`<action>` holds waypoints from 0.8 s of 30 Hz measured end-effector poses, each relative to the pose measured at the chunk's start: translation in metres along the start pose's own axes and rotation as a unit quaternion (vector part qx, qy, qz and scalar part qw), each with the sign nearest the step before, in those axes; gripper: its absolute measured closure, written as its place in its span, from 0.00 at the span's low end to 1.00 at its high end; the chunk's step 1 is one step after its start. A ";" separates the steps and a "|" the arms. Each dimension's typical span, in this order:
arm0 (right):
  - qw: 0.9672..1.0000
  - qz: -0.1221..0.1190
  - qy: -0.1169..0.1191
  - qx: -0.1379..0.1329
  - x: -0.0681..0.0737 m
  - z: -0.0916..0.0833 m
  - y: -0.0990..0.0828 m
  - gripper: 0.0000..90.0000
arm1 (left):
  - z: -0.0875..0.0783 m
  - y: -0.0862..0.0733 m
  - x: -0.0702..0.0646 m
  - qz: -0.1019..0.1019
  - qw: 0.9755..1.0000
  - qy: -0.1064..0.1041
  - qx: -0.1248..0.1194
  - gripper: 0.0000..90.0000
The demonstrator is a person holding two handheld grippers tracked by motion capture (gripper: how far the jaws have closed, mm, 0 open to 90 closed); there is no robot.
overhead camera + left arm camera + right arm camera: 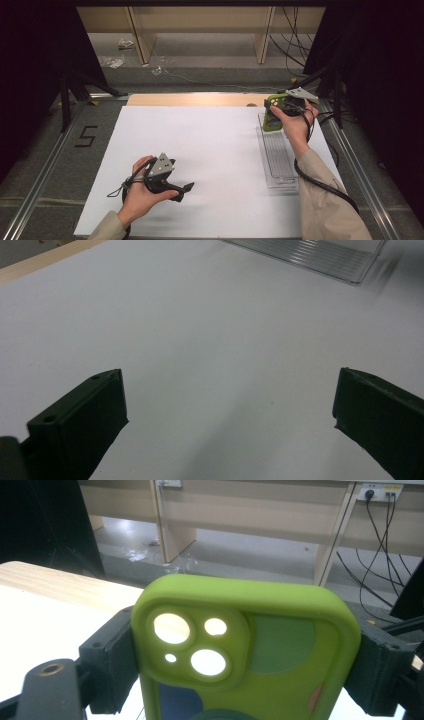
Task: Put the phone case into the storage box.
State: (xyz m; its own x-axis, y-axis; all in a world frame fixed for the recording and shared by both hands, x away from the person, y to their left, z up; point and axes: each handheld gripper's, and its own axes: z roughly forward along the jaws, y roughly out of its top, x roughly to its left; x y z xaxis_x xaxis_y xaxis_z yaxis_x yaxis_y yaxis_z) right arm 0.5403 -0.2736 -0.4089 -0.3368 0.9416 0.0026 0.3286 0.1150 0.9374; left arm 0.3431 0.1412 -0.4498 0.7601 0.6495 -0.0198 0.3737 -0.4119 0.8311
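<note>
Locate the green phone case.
In the high view the green phone case is at far right, gripped in the right claw above the clear tray's far end.

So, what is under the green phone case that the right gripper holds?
The far end of the clear tray lies below the green phone case, which the right gripper holds up. The case and hand cover that end, so its contents are hidden.

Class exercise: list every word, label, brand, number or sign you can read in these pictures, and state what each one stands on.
"5": dark strokes, apparently tape, on the grey floor left of the white table sheet, seen in the high view.
Green phone case clamped in the right gripper: coloured patches, no readable text or brand.
Clear tray: no label to read.
Left gripper: no readable marking on its open jaws.
</note>
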 end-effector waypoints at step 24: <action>1.000 -0.002 -0.018 0.010 0.002 0.012 0.003 0.18 | 0.000 0.000 0.000 0.000 1.000 0.000 -0.001 0.00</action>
State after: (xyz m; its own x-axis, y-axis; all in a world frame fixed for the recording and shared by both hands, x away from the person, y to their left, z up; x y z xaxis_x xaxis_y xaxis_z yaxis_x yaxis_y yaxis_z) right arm 0.5512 -0.2676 -0.4098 -0.3055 0.9521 -0.0143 0.3456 0.1249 0.9301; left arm 0.3430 0.1411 -0.4501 0.7599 0.6497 -0.0204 0.3731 -0.4104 0.8321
